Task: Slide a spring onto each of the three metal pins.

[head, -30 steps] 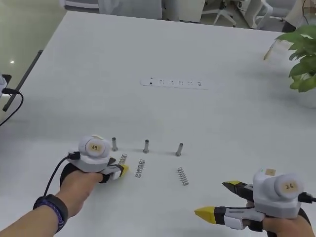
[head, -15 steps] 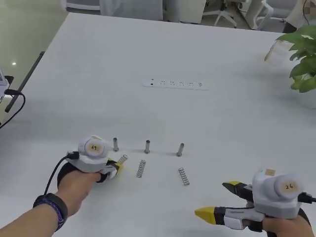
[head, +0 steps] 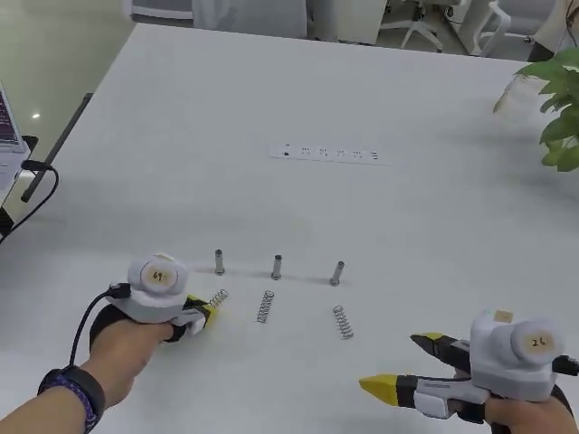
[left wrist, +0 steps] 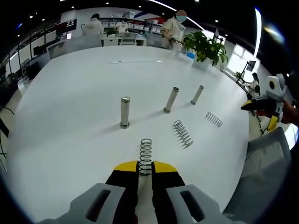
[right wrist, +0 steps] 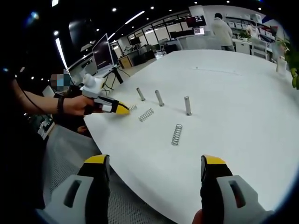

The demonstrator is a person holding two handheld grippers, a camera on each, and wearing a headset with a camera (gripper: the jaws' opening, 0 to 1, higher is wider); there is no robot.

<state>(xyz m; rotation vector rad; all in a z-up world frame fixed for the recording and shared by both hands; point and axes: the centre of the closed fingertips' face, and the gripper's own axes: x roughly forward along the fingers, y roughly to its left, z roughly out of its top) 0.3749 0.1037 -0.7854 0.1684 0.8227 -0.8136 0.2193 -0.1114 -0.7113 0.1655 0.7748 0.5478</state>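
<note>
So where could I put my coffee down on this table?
Bare table lies beyond the power strip, and between that strip and the three pins. It is crowded near the pins: springs lie beside them, with the left gripper and right gripper close.

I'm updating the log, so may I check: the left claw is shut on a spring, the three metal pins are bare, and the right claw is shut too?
Not quite: the right claw is open, jaws wide apart and empty, as the right gripper view shows. The left claw is shut on a spring and the three metal pins are bare.
</note>
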